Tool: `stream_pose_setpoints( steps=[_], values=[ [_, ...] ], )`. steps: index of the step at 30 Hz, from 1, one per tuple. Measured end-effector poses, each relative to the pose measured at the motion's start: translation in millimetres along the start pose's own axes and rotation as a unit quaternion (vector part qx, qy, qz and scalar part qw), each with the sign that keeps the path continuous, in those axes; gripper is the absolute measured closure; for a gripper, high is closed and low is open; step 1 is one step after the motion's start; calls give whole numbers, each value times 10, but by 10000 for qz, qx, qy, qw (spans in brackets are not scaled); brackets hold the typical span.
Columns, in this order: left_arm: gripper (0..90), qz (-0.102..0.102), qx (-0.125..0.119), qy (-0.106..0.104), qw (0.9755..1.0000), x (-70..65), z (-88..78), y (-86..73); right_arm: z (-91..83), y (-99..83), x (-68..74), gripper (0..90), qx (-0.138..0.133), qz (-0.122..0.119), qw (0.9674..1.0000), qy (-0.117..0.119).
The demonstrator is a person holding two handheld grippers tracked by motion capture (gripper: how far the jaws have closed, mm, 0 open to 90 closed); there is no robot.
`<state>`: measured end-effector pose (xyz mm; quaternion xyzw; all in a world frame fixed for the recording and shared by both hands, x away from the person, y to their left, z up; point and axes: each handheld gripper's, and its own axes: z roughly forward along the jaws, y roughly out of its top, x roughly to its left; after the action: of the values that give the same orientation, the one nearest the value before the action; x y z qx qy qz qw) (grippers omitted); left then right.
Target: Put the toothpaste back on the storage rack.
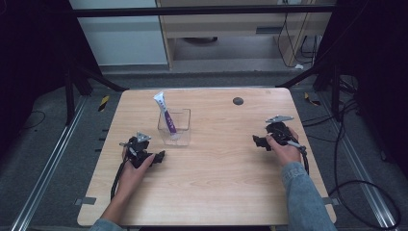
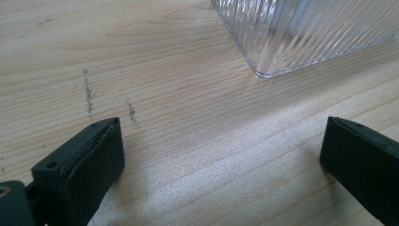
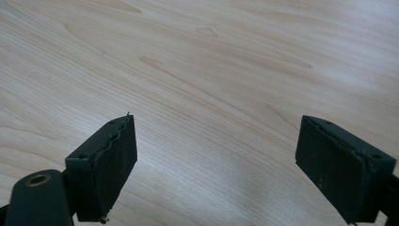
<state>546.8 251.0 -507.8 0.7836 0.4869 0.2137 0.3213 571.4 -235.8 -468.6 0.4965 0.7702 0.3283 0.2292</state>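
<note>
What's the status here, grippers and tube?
Left gripper and right gripper open, empty. Tube leaning in clear box. Nothing in the way.

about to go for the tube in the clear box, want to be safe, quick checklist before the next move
1. Left gripper jaws apart and holding nothing: ok.
2. Right gripper jaws apart and holding nothing: ok.
3. Tube stands tilted in the clear box, top sticking out above the rim: ok.
4. Clear box upright on the table, its corner ahead of the left gripper in the left gripper view: ok.
5. Bare wood between the left gripper and the box: ok.
6. Whether the tube is capped: cannot tell.
</note>
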Motion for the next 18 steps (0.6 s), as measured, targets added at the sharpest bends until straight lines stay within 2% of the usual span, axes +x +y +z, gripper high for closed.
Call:
stream_pose_setpoints(
  steps=[4,8,18],
  values=[
    [0,0,0,0,10000,0,0,0,81,-102,-83,138,-10,114,9999,-106],
    [0,-4,-1,1,10000,0,1,1,138,-166,-178,147,-43,351,9992,-191],
    [0,-4,-1,2,10000,-1,1,1,234,-220,-295,147,-3,617,9971,-436]
  ],
)
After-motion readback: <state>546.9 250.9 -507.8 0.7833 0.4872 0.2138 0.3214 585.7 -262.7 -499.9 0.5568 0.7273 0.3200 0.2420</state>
